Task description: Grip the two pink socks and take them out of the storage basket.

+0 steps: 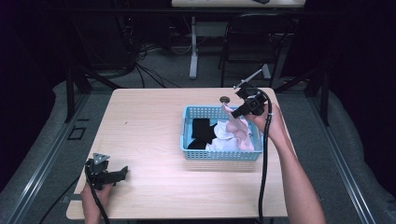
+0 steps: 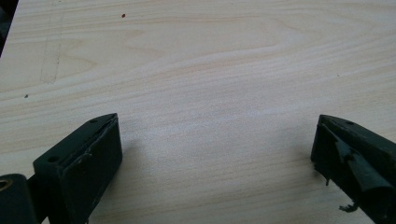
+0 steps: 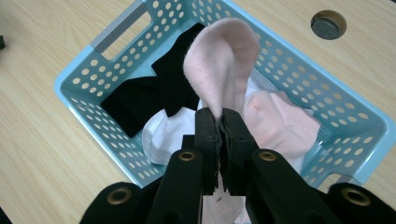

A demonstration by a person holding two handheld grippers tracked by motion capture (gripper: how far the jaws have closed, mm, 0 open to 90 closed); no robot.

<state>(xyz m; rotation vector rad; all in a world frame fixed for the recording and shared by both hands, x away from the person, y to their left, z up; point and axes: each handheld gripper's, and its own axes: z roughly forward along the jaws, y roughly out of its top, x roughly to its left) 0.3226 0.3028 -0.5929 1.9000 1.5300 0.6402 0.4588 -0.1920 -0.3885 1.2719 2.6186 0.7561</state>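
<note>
A light blue perforated basket (image 1: 187, 135) (image 3: 84, 74) stands on the wooden table (image 1: 149, 130), right of centre. Inside lie black cloth pieces (image 1: 201, 131) (image 3: 154, 93), a white piece (image 1: 222, 135) (image 3: 163, 135) and pink cloth. My right gripper (image 1: 235, 113) (image 3: 220, 116) is shut on a pink sock (image 1: 229, 115) (image 3: 219, 60), which it holds up over the basket's far right part. My left gripper (image 1: 122, 173) (image 2: 215, 144) rests open near the table's front left edge, with only bare wood between its jaws.
A round grommet hole (image 1: 225, 99) (image 3: 328, 24) sits in the table behind the basket. A black chair (image 1: 252, 42) and a white table leg (image 1: 194, 51) stand beyond the far edge. Bare tabletop stretches left of the basket.
</note>
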